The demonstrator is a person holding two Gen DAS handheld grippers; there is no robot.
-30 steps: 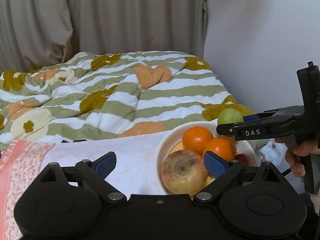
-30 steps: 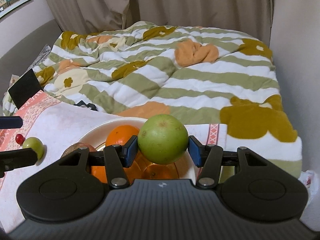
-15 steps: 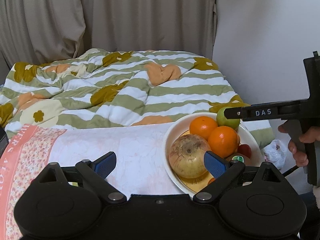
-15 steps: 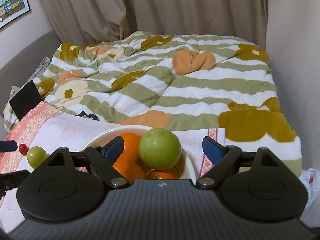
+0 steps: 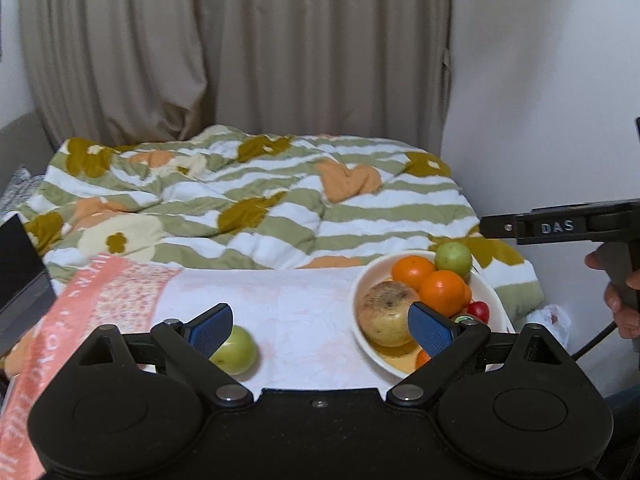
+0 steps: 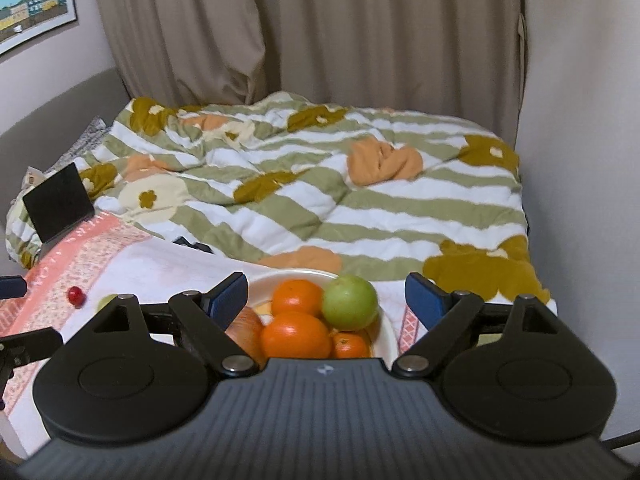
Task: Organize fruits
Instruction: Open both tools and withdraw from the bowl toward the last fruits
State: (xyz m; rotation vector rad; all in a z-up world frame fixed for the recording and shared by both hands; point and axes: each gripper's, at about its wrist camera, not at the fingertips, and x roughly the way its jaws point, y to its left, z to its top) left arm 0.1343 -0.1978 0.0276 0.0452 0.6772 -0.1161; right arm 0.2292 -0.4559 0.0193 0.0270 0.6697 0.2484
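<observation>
Right gripper (image 6: 325, 298) fingers apart above the bowl (image 6: 385, 332); green guava (image 6: 349, 302) rests at its far rim. Left gripper (image 5: 320, 322) fingers apart, second guava (image 5: 236, 350) beside the left finger.

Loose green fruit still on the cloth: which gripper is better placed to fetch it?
Left, probably. The left gripper is open, with the green fruit just behind its left finger. The right gripper, also open, hangs over the bowl.
</observation>
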